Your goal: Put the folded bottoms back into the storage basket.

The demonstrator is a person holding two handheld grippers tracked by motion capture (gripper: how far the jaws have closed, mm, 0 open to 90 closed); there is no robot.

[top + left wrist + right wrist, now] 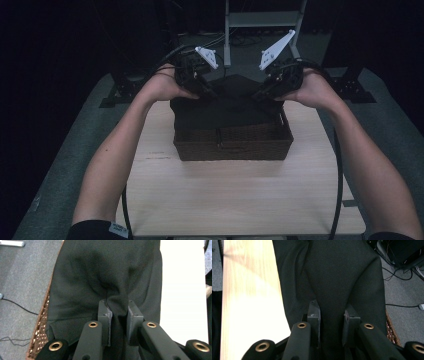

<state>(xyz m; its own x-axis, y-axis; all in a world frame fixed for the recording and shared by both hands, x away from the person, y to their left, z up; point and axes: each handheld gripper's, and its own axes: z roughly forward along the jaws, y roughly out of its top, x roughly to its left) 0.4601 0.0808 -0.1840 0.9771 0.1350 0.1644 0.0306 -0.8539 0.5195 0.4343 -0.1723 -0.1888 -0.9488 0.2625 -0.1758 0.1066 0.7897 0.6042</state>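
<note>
- Wicker basket (232,142), dark brown and rectangular, sits at the centre of the high view on a pale wood-grain table (240,200), with black cloth (225,110) lying over its top and far side.
- High view: the left gripper (207,92) and right gripper (260,94) meet the cloth at the basket's far corners, upper middle of the frame, a hand behind each and bare forearms rising from the bottom edge.
- Left gripper view: its jaws are nearly closed, pinching a raised fold of the cloth (107,277); the weave looks matte and fine, creased into soft ridges. A strip of woven basket rim (41,327) runs down the lower left, grey carpet (22,277) beyond it.
- Right gripper view: its jaws stand a little wider, clamped on a thicker fold of cloth (337,277). Table wood (247,302) fills the left of the frame; a sliver of basket weave (390,330) shows at lower right, with cables on carpet at upper right.
</note>
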